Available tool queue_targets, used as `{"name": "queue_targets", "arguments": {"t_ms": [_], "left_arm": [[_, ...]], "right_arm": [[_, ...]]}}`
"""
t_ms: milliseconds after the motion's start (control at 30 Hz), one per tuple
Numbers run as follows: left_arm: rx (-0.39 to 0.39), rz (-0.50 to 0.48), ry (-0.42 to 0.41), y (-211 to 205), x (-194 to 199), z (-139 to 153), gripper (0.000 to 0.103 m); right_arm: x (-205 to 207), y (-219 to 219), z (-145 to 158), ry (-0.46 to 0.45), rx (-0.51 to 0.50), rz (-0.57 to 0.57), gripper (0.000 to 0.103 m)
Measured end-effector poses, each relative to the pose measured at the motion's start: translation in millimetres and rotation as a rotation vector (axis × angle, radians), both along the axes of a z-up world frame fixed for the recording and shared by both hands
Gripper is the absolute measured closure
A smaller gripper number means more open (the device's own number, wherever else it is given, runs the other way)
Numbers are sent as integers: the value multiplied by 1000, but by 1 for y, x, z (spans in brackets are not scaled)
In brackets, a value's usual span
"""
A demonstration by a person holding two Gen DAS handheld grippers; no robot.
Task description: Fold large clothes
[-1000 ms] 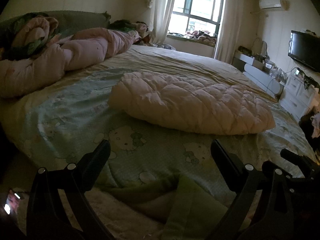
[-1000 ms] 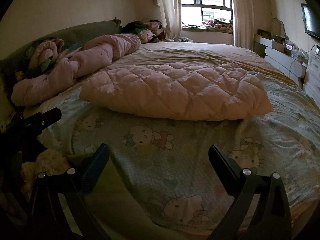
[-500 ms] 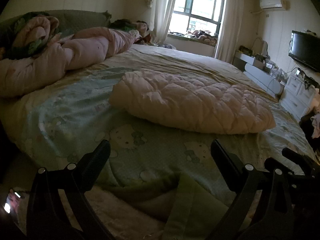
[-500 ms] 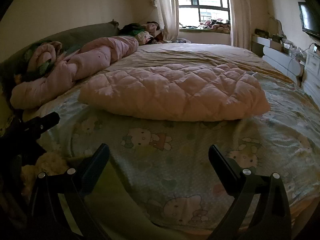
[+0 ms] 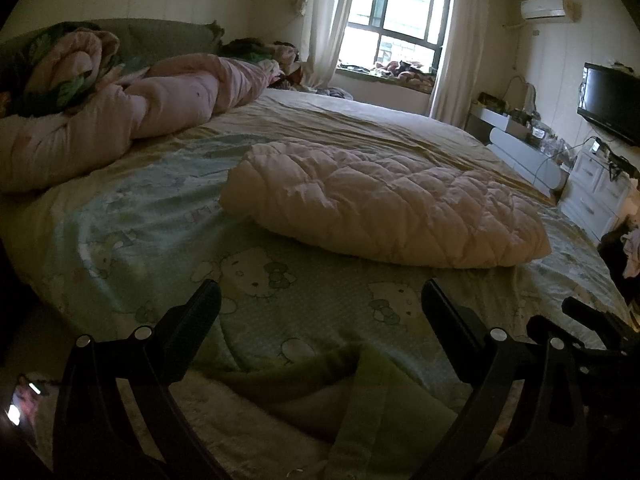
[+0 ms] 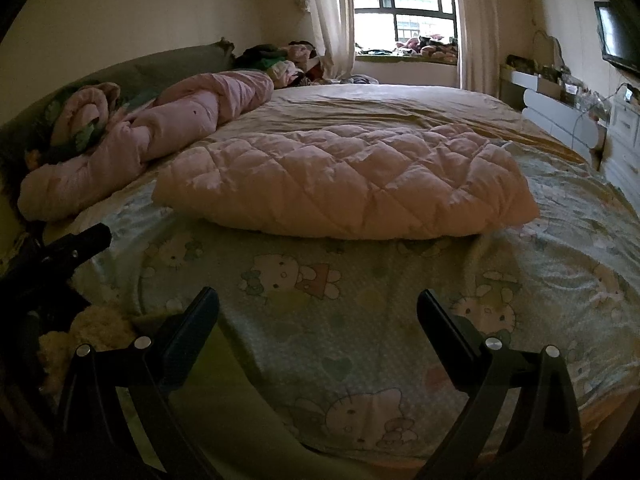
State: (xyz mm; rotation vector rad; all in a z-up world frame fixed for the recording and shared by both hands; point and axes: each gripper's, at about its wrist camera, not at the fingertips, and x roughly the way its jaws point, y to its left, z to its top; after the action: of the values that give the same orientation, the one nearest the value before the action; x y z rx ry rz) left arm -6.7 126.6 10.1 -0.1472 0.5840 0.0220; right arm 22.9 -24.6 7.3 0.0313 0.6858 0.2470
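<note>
A pale pink quilted garment (image 5: 384,204) lies folded into a thick pad on the bed's cartoon-cat sheet (image 5: 288,292); it also shows in the right wrist view (image 6: 348,188). My left gripper (image 5: 320,300) is open and empty above the near edge of the bed, short of the garment. My right gripper (image 6: 318,308) is open and empty, also short of it. The left gripper's body shows at the left edge of the right wrist view (image 6: 60,252). The right gripper's body shows at the right edge of the left wrist view (image 5: 592,320).
A rolled pink duvet (image 6: 152,132) and a floral bundle (image 6: 80,116) lie along the headboard at left. A yellow sheet (image 6: 384,104) covers the far bed. A window (image 5: 396,16), white drawers (image 5: 596,196) and a TV (image 5: 612,100) stand beyond. A green fold (image 5: 372,396) lies under the left gripper.
Both grippers have shifted slightly; the views have drifted a little, with the garment sitting somewhat higher and nearer in frame. The garment itself has not moved and both grippers stay open.
</note>
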Motion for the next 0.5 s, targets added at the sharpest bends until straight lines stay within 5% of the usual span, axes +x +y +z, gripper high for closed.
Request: {"name": "queue_targets", "arguments": {"t_ms": [500], "left_arm": [[0, 0, 3, 0, -1, 0, 9]], "right_arm": [[-1, 0, 0, -3, -6, -1, 4]]}}
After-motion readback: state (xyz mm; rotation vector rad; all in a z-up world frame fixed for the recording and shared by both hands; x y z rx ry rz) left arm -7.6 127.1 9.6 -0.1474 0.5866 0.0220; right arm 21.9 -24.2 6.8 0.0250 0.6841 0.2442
